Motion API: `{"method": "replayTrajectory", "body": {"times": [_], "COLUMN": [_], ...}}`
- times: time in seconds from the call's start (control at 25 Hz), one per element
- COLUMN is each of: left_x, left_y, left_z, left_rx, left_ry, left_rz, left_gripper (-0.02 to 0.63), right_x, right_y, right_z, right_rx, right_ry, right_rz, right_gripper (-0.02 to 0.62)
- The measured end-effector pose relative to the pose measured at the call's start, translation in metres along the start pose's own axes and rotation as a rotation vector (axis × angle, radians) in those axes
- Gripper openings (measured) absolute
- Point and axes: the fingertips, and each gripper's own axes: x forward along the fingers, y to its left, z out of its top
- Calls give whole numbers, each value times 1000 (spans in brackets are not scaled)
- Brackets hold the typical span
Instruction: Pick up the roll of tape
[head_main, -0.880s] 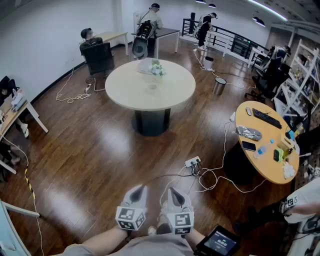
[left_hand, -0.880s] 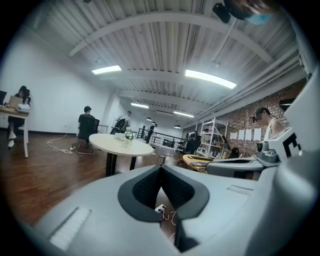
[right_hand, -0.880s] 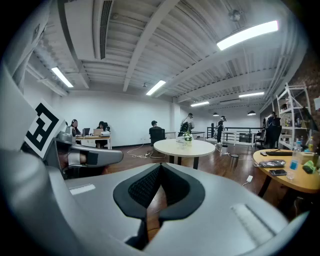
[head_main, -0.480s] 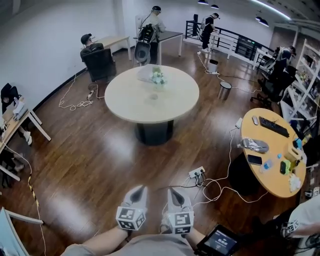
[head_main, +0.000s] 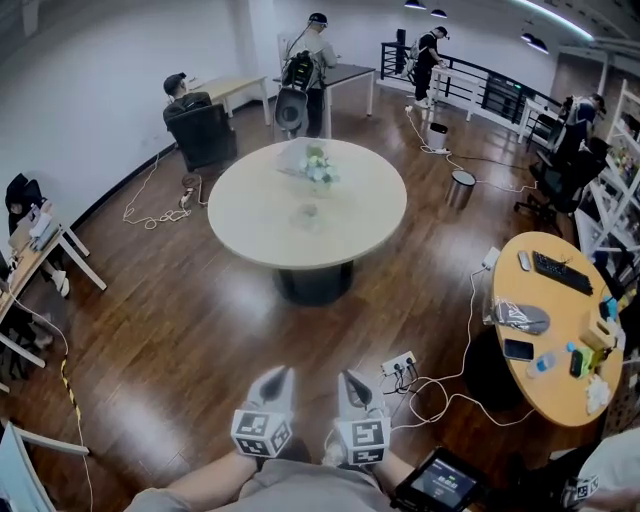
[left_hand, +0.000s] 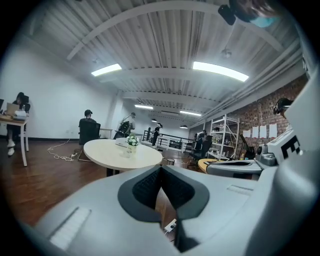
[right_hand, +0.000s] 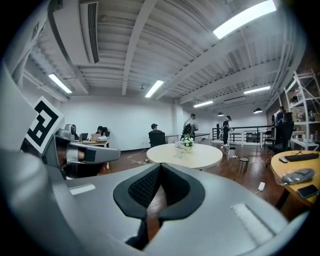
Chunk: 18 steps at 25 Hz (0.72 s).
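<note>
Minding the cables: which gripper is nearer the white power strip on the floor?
Right. The right gripper is just left of the power strip; the left gripper is farther left.

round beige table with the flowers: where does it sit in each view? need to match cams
Head view: the round table sits at centre, in the upper half of the picture.
Left gripper view: the table is left of centre, at mid-height.
Right gripper view: the table is just right of centre, at mid-height.
Shared landmark: the flower vase on the table top.
</note>
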Motion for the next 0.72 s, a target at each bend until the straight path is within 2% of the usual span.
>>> {"method": "replayTrajectory", "body": {"times": [0.32,0.72], "left_x": [55,160], "left_y": [31,118], "left_z": [7,48], "left_rx": [-26,-41], "left_ry": [12,15], "left_rz": [0,-58], "left_gripper": [2,2], "right_x": [62,191], "right_y": [-17,-27], "right_z": [6,40], "right_rx": [-14,-41], "right_ry": [28,44], "right_rz": [13,-35], "right_gripper": [14,14]}}
